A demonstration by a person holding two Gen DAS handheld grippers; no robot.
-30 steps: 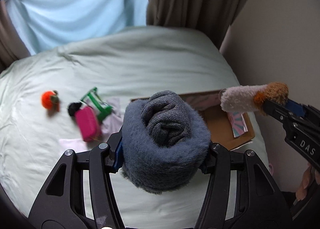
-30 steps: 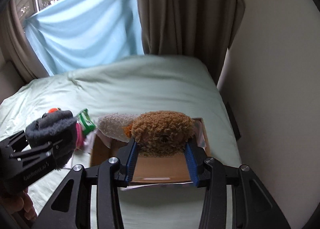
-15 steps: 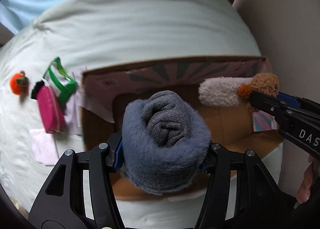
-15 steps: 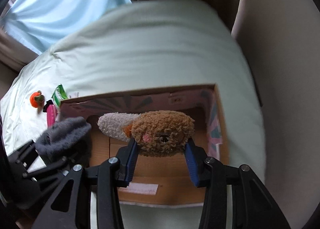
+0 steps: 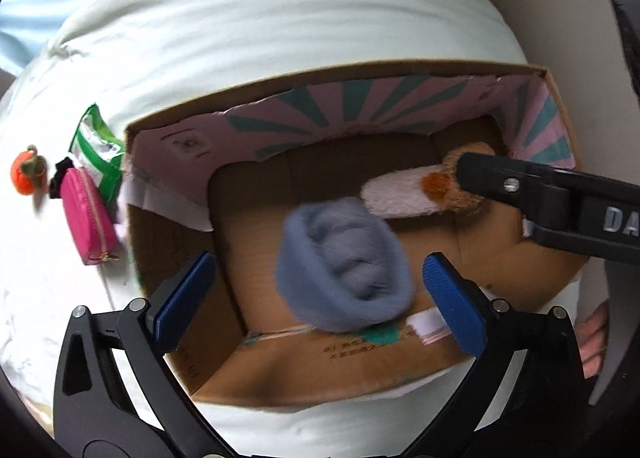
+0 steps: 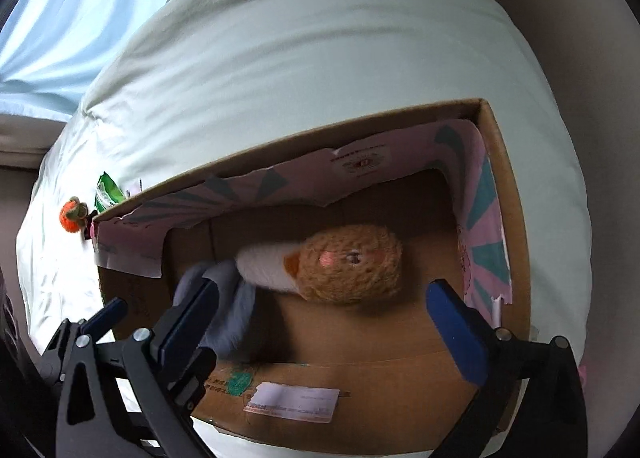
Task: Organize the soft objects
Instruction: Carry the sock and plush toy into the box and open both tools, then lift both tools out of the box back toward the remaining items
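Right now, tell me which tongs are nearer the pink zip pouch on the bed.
Left. The left tongs hang open over the cardboard box, on the side nearest the pink zip pouch. The right tongs are open over the box's far side.

Pale green bedsheet (image 5: 280, 18), blue curtain (image 6: 60, 30), pink zip pouch (image 5: 89, 218), green packet (image 5: 98, 146)
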